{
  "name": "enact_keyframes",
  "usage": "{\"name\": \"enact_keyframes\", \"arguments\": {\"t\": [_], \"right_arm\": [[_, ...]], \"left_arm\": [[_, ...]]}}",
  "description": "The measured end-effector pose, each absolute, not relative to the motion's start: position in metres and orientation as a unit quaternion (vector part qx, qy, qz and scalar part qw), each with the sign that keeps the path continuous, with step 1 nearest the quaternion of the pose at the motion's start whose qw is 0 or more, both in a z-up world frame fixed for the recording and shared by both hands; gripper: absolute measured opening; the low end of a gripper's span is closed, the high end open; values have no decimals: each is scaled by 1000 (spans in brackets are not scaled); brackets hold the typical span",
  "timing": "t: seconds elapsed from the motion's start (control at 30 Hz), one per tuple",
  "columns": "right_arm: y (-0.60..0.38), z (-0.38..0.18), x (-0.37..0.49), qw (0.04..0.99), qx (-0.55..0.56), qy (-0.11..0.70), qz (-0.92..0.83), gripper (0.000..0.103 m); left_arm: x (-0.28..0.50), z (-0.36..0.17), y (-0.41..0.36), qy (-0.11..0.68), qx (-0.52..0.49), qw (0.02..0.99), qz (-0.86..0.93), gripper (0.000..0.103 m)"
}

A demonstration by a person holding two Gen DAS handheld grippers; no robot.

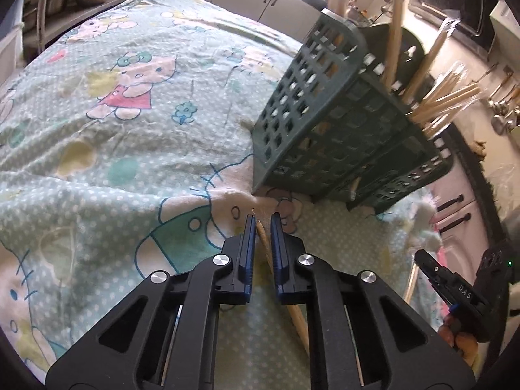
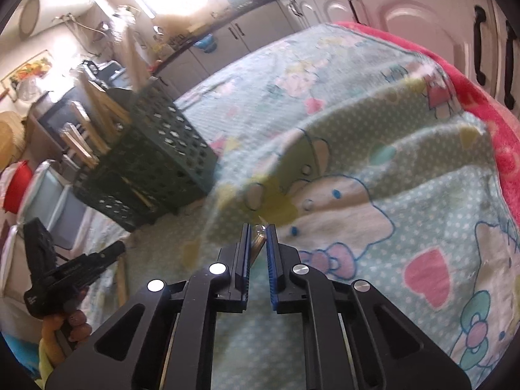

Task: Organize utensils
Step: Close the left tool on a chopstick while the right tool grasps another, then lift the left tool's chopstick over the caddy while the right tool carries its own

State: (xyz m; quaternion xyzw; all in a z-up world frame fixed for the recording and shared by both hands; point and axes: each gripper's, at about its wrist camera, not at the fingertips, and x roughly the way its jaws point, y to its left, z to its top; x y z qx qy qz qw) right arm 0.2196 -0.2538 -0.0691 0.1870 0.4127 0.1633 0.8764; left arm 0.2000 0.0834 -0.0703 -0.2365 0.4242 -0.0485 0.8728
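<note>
Pinching a thin wooden stick (image 1: 265, 243), my left gripper (image 1: 262, 219) has its blue pads (image 1: 248, 247) drawn nearly together, with the stick running between them and back under the gripper toward me, lying on the cloth. My right gripper (image 2: 256, 227) is closed the same way on a small shiny metal piece (image 2: 259, 239), probably a utensil handle, though too little of it shows to tell which kind. Both catches sit low on the patterned cloth (image 1: 130, 123), a mint, white-dotted sheet printed with cartoon cats, which covers the worktop and lies in wrinkles. Just beyond my left gripper stands a dark green slotted plastic basket (image 1: 328, 123), tilted in that view, with wooden utensil handles (image 1: 395, 39) and a bundle of pale chopsticks (image 1: 448, 97) poking out of its top. In the right wrist view the same basket sits off to the left, and my left hand (image 2: 70, 323) shows below it, wrapped around its tool. A pink blanket edge (image 2: 500, 123) peeks from under the cloth on the far right, and kitchen cabinets (image 2: 406, 16) with dark handles line the background.
</note>
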Motion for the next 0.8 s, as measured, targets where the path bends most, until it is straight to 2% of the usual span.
{"name": "enact_keyframes", "arguments": {"t": [0.3, 0.8], "right_arm": [[-240, -19, 202, 877, 211, 349, 255, 6], [-202, 59, 180, 905, 137, 267, 301, 5]], "left_arm": [[177, -18, 72, 368, -228, 897, -92, 5], [167, 56, 52, 293, -202, 925, -131, 3]]}}
